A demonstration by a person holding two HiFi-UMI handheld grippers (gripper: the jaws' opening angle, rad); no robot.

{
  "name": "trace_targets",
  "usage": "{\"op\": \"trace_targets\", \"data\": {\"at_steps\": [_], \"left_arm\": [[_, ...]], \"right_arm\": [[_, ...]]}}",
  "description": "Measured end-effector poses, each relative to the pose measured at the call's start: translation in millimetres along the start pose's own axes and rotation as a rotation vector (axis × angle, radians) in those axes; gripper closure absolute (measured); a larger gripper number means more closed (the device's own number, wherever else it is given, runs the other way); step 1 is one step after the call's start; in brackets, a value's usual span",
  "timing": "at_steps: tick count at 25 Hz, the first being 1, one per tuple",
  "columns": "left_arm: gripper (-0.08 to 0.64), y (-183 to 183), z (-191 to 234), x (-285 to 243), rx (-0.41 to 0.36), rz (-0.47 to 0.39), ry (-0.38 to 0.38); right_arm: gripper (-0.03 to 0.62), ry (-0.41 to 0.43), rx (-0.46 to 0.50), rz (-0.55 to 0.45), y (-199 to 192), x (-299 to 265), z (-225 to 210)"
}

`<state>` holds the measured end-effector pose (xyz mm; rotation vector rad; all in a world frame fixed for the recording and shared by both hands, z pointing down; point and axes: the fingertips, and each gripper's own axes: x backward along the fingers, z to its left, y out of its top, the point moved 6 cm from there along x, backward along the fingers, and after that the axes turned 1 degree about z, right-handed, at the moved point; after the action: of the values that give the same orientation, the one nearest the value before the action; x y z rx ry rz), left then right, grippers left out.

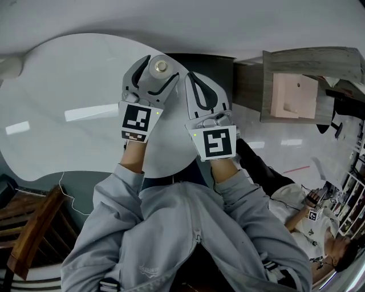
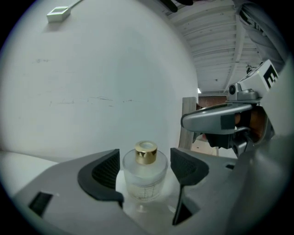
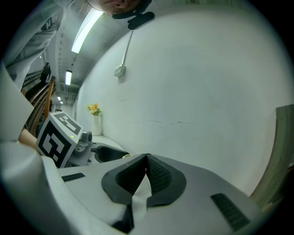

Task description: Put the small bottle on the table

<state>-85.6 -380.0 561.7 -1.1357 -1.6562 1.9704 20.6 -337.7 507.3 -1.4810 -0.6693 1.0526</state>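
Note:
A small frosted-glass bottle with a gold cap (image 1: 161, 67) (image 2: 145, 176) stands upright on the white round table (image 1: 68, 85), its base mirrored in the glossy top. My left gripper (image 1: 159, 71) (image 2: 145, 156) holds it; the black pads (image 2: 106, 170) press close on both sides of the body. Just to its right, my right gripper (image 1: 190, 76) (image 3: 147, 158) hovers over the table's near edge, its pads pressed together with nothing between them. The left gripper view shows the right gripper's grey finger (image 2: 216, 118) at its right side.
A white adapter on a cable (image 2: 57, 13) (image 3: 119, 70) lies far across the table, and a vase of flowers (image 3: 95, 121) stands at its left. A wooden cabinet (image 1: 308, 85) is to the right, a wooden chair (image 1: 34, 228) at lower left, a seated person (image 1: 308, 228) at lower right.

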Motion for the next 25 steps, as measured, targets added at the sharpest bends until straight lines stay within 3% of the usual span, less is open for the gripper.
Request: {"op": "trace_targets", "data": {"at_steps": [7, 16, 20, 25], "left_arm": [[0.226, 27, -13, 46, 0.027, -0.064, 0.034], [0.497, 84, -32, 115, 0.000, -0.175, 0.117], [0.547, 114, -39, 142, -0.004, -0.235, 0.141], [0.552, 145, -51, 176, -0.003, -0.274, 0.183]], "right_arm": [[0.566, 0.003, 0.026, -0.035, 30, 26, 10], [0.566, -0.004, 0.051, -0.083, 84, 62, 27], [0.566, -0.016, 0.047, -0.115, 110, 79, 32], [0.566, -0.038, 0.053, -0.146, 138, 106, 37]]}}
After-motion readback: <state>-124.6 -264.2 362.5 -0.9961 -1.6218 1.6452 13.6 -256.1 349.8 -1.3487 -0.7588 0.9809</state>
